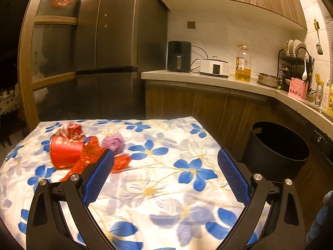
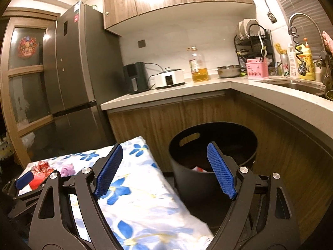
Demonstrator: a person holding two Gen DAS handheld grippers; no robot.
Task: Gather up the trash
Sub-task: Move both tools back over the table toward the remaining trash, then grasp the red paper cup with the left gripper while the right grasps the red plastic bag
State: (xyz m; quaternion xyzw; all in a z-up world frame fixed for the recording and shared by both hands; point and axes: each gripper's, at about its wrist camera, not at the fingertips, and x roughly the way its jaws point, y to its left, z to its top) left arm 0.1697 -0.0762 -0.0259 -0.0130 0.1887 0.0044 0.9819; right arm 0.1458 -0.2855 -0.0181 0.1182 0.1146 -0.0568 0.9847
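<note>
Trash [image 1: 66, 152] bears blurred, unreadable print; left gripper [image 1: 166, 156] and right gripper [image 2: 164, 156] spread, empty.

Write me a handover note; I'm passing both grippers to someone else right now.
Left gripper: open, empty, over the floral table.
Right gripper: open, empty, toward the black bin.
Left on the table: red cup, red wrapper, purple wad, patterned wad.
Done: some trash already in the bin.
Remaining: bin those four.
</note>
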